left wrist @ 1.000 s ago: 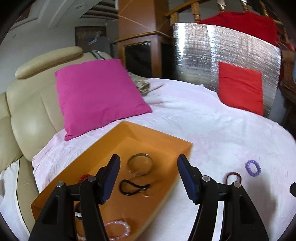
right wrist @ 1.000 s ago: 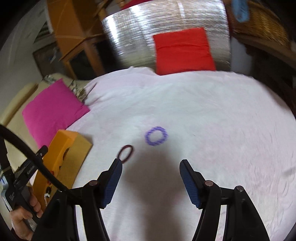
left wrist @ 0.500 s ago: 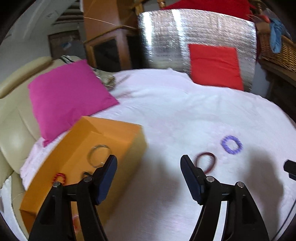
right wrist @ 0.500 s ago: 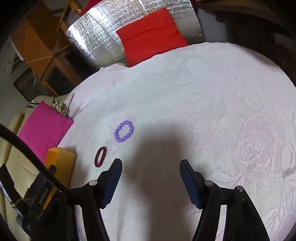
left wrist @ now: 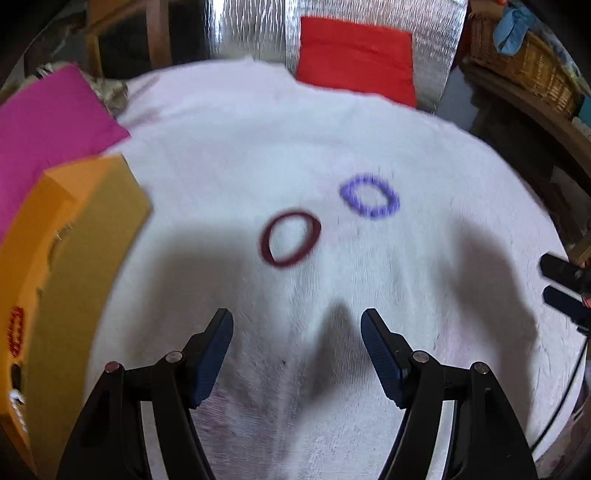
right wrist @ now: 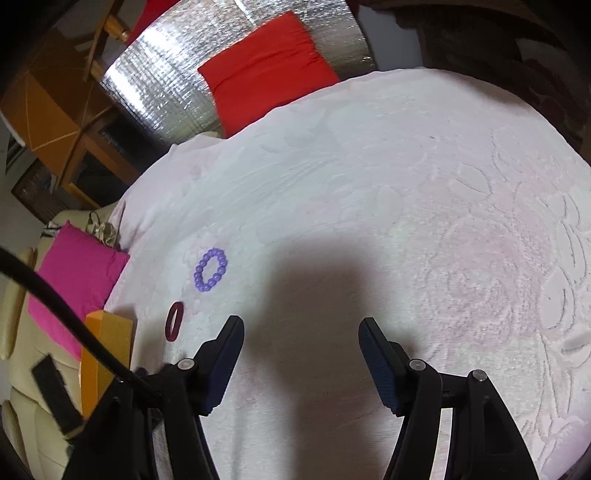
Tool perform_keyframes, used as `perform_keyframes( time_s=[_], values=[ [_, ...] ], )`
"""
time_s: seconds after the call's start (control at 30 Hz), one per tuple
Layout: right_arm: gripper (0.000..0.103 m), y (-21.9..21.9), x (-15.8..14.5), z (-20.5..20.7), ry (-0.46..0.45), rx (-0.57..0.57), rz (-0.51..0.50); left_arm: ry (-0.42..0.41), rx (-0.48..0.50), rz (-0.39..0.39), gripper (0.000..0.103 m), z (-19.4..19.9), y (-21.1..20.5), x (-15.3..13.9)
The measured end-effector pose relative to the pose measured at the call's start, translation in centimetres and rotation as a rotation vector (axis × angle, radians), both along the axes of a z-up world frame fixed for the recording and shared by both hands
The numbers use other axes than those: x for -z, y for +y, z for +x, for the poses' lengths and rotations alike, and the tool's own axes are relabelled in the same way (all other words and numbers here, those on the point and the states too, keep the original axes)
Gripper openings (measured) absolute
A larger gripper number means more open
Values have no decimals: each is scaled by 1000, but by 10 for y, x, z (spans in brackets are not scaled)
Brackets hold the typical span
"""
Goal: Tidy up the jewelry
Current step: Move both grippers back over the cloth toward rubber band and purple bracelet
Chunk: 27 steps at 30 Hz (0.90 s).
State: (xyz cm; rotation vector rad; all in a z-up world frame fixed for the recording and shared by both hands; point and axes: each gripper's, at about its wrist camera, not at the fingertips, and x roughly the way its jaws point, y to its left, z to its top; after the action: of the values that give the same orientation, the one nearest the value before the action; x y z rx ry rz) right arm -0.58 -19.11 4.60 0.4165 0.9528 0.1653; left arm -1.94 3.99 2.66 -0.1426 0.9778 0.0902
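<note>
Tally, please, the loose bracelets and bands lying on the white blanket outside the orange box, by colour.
Purple bead bracelet: 1
Dark red band: 1
Total: 2
Both lie apart on the white blanket, right of the orange box.

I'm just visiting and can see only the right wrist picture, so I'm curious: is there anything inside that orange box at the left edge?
Observer: Yes. The left wrist view looks into the orange box and shows a red beaded bracelet inside.
Operator: And the left claw?
Observer: It is open and empty. The dark red ring lies on the white cloth just ahead of it.
Operator: Anything else I can't see?
Observer: A wicker basket with a blue cloth on it.
</note>
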Motion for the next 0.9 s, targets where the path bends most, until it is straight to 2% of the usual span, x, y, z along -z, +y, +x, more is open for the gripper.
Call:
perform_keyframes(
  time_s=[0.07,0.2,0.27,0.4,0.53,0.9],
  values=[
    [68,-5,-1,-1,1,6,7,30,-3,9,72,4,0,9],
    [68,-9,-3,-2,-1,4,14,10,18,52,76,3,-6,10],
    [68,-10,-4,-3,-5,4,17,-1,28,51,83,1,-9,12],
    [68,-10,-7,-4,-12,-1,26,-27,34,61,86,0,-13,18],
    [68,-10,-8,-5,-17,-5,33,-41,50,65,96,-5,-15,23],
    [68,-7,-5,-4,-12,-5,24,13,43,53,103,-6,-17,23]
  ],
)
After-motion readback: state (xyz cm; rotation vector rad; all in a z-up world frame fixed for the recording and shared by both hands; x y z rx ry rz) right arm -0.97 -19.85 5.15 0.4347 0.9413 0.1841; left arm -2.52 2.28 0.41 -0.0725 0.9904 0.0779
